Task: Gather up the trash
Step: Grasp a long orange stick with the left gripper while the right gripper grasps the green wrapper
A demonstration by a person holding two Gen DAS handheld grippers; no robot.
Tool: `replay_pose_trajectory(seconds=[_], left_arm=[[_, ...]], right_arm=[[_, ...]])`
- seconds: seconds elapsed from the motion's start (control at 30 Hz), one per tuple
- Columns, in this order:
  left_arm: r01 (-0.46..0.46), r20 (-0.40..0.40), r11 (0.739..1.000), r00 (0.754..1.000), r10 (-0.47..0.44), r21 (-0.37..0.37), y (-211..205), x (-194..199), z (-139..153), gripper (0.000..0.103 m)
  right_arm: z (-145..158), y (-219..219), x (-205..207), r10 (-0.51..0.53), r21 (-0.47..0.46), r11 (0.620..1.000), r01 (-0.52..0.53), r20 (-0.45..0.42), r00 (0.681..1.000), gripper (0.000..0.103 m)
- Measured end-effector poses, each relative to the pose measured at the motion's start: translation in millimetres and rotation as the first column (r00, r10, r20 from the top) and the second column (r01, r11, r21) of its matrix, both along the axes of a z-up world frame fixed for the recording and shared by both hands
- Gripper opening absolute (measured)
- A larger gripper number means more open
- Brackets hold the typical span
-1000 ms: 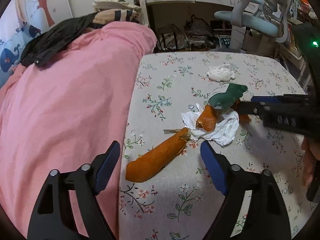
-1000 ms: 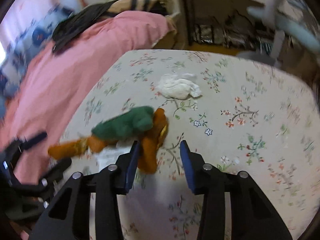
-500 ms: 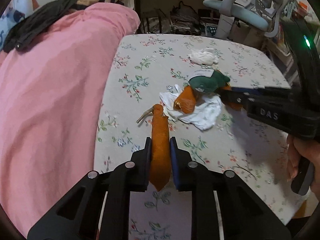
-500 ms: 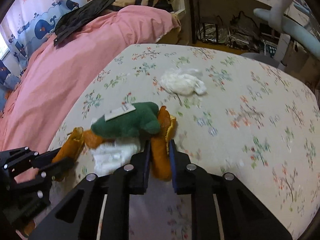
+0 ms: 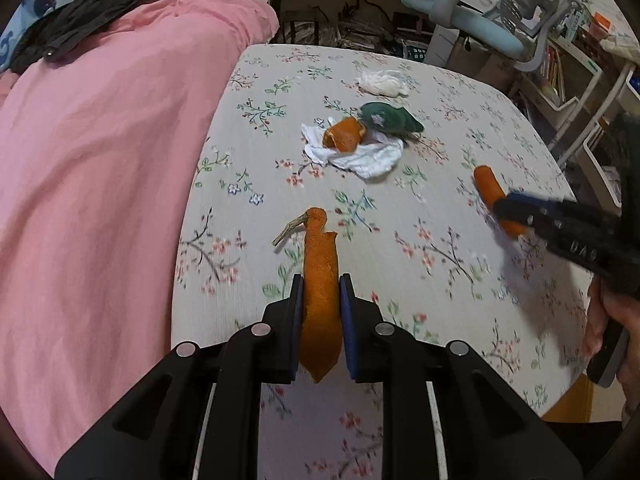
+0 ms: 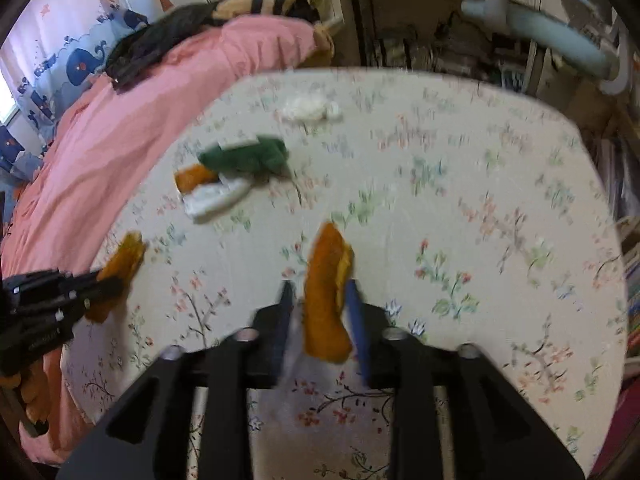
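Note:
My left gripper [image 5: 320, 284] is shut on a long orange peel strip [image 5: 320, 256] with a dry stem at its far end, held over the floral table [image 5: 440, 280]. My right gripper [image 6: 320, 286] has a second orange peel [image 6: 326, 280] between its fingers; its jaws are opening, and a gap shows beside the left pad. In the left wrist view that gripper [image 5: 512, 210] is a blur at the right. Farther back lie a third peel [image 5: 344, 138] on a crumpled white tissue [image 5: 360, 156], a green plush piece [image 5: 390, 118] and a tissue wad [image 5: 384, 82].
A pink duvet [image 5: 100, 160] bulges against the table's left edge, with dark clothing [image 5: 88, 16] on top. A light blue office chair [image 5: 480, 20] and a cluttered desk stand behind the table. Shelves [image 5: 580, 92] line the right side. A hand [image 5: 612, 320] holds the right gripper.
My left gripper shut on the long peel and drew it towards me. My right gripper shut on the other peel, pulled it away from the pile, and its jaws have now parted.

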State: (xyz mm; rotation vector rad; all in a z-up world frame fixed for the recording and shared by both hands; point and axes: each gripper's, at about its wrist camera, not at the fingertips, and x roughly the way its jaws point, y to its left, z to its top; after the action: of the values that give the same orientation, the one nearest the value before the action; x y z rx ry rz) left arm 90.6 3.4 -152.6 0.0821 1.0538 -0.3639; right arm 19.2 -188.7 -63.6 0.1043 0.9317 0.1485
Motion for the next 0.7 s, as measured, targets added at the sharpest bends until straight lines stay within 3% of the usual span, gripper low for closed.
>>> replay_pose_trajectory(seconds=[0.03,0.23,0.43,0.6,0.7], left_arm=[[0.006,0.0,1.0,1.0,-0.006,0.009,-1.4,-0.9,1.1,0.017],[0.034,0.002,0.998,0.999,-0.034,0.046,-10.8,8.3,0.2,0.017],[0.034,-0.015,0.999,0.999,-0.034,0.032,-9.3,21.7,-5.2,0.017],[0.039,-0.012,0.999,0.999,-0.039,0.028,-8.6,23.5,-5.7,0.017],[0.032,-0.013,0.999,0.999,-0.032,0.001,-6.9,22.2,-3.5,0.016]], right_arm=[[5.0,5.5,3.5,0.014,-0.017,1.0,-0.014,0.021,1.0,0.055],[13.1,40.0,48.7,0.106,-0.03,0.994,-0.104,0.078,0.991,0.059],[-6.3,65.5,97.9,0.111,-0.026,0.994,-0.109,0.044,0.993,0.061],[-5.7,47.8,96.7,0.073,0.053,0.996,-0.076,0.042,0.996,0.034],[5.7,28.9,76.1,0.05,0.122,0.991,-0.058,0.065,0.997,0.031]])
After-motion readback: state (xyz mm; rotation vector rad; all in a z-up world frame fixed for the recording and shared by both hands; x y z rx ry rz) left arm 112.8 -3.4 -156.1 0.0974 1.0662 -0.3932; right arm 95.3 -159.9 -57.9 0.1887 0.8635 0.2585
